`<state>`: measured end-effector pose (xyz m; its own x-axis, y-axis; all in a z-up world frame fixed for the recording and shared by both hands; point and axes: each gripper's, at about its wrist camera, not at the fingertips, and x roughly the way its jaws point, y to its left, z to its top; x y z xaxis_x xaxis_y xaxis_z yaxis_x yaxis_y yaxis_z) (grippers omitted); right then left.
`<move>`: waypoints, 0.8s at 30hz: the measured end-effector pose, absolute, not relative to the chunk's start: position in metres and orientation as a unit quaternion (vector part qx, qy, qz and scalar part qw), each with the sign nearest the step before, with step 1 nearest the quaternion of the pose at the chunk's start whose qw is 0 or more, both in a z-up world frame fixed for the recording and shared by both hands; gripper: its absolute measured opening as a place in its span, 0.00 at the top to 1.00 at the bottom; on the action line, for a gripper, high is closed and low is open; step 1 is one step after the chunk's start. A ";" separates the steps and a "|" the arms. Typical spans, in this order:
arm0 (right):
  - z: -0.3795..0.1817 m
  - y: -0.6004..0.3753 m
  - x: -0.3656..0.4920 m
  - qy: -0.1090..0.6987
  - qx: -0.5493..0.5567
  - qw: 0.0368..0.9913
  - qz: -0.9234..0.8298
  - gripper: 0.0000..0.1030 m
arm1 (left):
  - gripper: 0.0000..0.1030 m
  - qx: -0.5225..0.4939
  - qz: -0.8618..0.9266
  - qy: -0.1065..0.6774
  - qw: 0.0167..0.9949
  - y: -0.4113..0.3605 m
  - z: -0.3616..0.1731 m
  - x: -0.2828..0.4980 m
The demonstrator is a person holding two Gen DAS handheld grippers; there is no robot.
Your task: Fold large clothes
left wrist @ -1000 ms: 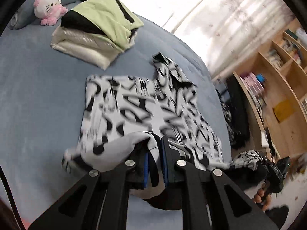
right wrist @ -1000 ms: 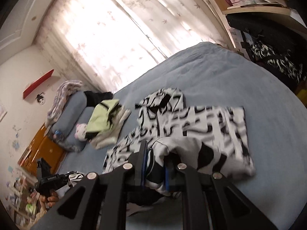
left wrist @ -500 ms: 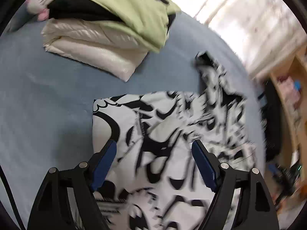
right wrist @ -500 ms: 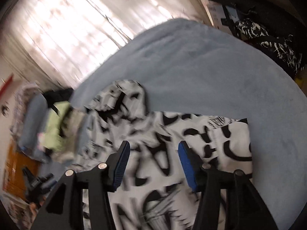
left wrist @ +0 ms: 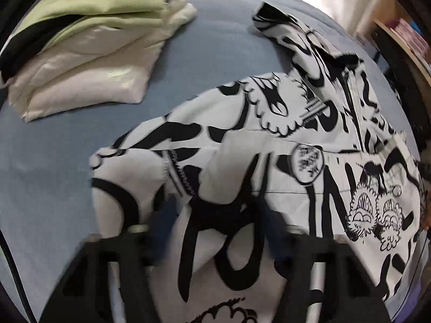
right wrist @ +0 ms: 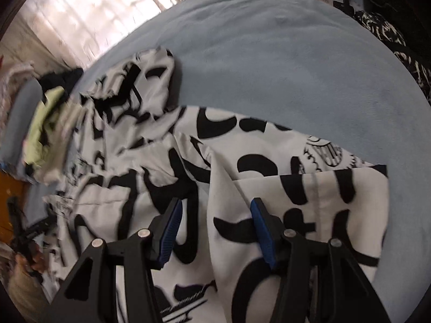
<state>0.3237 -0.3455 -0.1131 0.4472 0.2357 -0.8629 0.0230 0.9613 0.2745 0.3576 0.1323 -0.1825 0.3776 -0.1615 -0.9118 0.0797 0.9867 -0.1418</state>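
Black-and-white graphic-print cotton garment [right wrist: 269,161], thin, creased, lying half-folded across the middle of the blue fleece bed cover [right wrist: 282,53], long axis running crosswise to both grippers; right gripper [right wrist: 215,228] hovering directly over its doubled near edge, jaws gaping wide, holding nothing; left gripper [left wrist: 215,231] motion-blurred, spread, seemingly empty; folded cream-and-green pile [left wrist: 80,40] sitting apart toward the far corner.
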 end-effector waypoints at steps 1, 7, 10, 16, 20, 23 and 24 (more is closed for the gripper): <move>-0.115 -0.344 0.323 0.517 0.117 0.846 0.055 0.54 | 0.70 -0.045 -0.074 0.555 0.827 0.131 -0.183 0.359; -0.098 -0.348 0.300 0.468 0.093 0.878 0.037 0.95 | 0.89 -0.005 -0.050 0.522 0.851 0.124 -0.158 0.350; -0.074 -0.362 0.285 0.426 0.120 0.896 0.031 0.95 | 0.91 -0.019 -0.051 0.502 0.863 0.127 -0.138 0.350; -0.053 -0.372 0.295 0.380 0.150 0.913 -0.003 0.95 | 0.91 -0.039 -0.039 0.452 0.890 0.125 -0.107 0.373; -0.072 -0.371 0.325 0.395 0.165 0.903 -0.024 0.95 | 0.91 -0.025 -0.014 0.456 0.890 0.115 -0.126 0.405; -0.097 -0.370 0.343 0.422 0.161 0.891 -0.044 0.95 | 0.92 -0.020 -0.004 0.472 0.881 0.114 -0.155 0.424; -0.105 -0.371 0.346 0.433 0.160 0.886 -0.048 0.95 | 0.91 -0.020 -0.004 0.478 0.878 0.115 -0.165 0.428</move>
